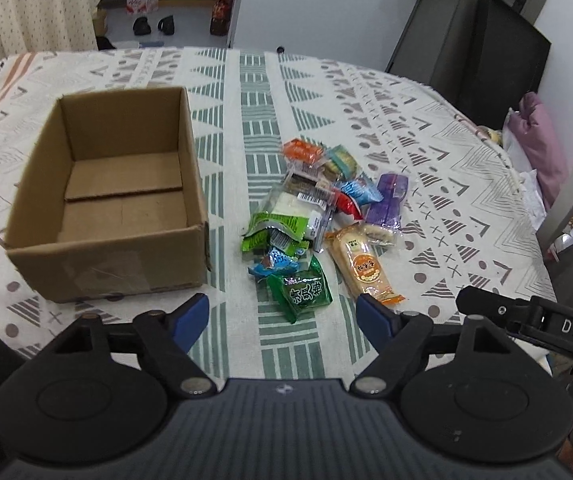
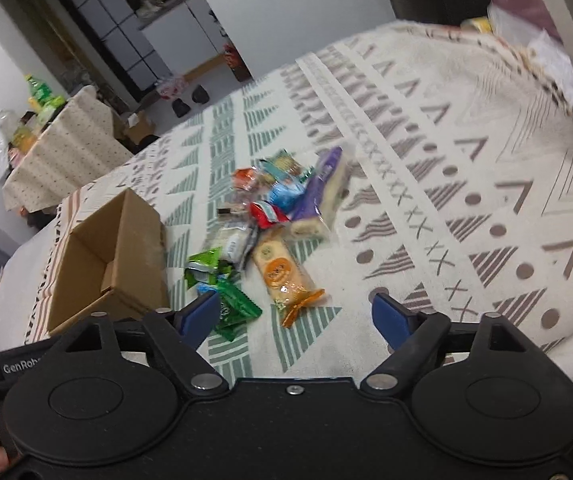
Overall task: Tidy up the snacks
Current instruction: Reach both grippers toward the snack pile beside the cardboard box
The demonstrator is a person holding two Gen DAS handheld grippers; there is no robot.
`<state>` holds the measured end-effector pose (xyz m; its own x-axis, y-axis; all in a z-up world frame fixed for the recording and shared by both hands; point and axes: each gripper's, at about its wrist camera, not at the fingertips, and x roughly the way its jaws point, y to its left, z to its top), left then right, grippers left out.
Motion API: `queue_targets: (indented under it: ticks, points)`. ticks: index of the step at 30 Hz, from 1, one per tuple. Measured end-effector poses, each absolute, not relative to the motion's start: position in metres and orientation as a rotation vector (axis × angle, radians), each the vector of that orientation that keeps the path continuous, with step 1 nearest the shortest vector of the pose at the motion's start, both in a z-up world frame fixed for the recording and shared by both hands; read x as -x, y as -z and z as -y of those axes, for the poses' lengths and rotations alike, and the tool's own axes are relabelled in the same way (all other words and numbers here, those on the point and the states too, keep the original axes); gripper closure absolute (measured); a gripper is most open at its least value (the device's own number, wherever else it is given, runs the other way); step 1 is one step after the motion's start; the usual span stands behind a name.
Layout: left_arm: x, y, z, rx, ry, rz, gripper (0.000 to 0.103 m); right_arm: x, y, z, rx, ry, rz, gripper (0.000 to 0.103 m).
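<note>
An empty open cardboard box [image 1: 110,200] [image 2: 106,264] sits on the patterned tablecloth, left of a heap of wrapped snacks [image 1: 318,208] [image 2: 270,220]. Nearest me lie a dark green packet [image 1: 302,292] [image 2: 236,308] and a long orange-ended cake bar [image 1: 362,264] [image 2: 286,276]. A purple-wrapped bar [image 1: 386,196] [image 2: 318,188] lies at the heap's right side. My left gripper [image 1: 282,316] hovers open just short of the green packet, nothing between its blue pads. My right gripper [image 2: 294,316] is also open and empty, near the orange bar's end.
The tablecloth [image 1: 254,120] covers the whole table, with bare cloth to the right of the heap [image 2: 466,200]. A dark monitor [image 1: 498,60] stands past the far right edge. A chair with pink fabric [image 1: 538,148] is at the right. Another cloth-covered table [image 2: 58,152] stands beyond.
</note>
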<state>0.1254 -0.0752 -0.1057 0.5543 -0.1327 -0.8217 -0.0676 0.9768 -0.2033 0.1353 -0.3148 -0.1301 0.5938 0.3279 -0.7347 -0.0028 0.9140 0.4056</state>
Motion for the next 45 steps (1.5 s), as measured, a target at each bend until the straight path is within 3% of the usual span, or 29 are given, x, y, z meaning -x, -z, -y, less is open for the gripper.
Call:
queue_targets:
  ticks: [7, 21, 27, 31, 32, 36, 45]
  points:
    - [-0.149, 0.131, 0.083, 0.249, 0.009, -1.041, 0.029, -0.155, 0.150, 0.320, -0.430, -0.207, -0.962, 0.022]
    - [-0.181, 0.172, 0.097, 0.281, -0.038, -1.112, 0.029, -0.186, 0.179, 0.329, -0.488, -0.183, -1.032, 0.022]
    - [-0.188, 0.184, 0.099, 0.314, -0.066, -1.112, 0.032, -0.199, 0.191, 0.329, -0.499, -0.195, -1.062, 0.034]
    - [-0.193, 0.194, 0.101, 0.333, -0.083, -1.112, 0.033, -0.206, 0.194, 0.322, -0.461, -0.204, -1.069, 0.034]
    - [-0.194, 0.197, 0.101, 0.341, -0.086, -1.121, 0.036, -0.207, 0.195, 0.321, -0.455, -0.209, -1.070, 0.034]
    - [-0.193, 0.201, 0.097, 0.376, -0.098, -1.117, 0.061, -0.210, 0.196, 0.316, -0.437, -0.234, -1.074, 0.034]
    - [-0.188, 0.189, 0.084, 0.410, -0.095, -1.092, 0.067, -0.219, 0.196, 0.287, -0.327, -0.295, -1.074, 0.034]
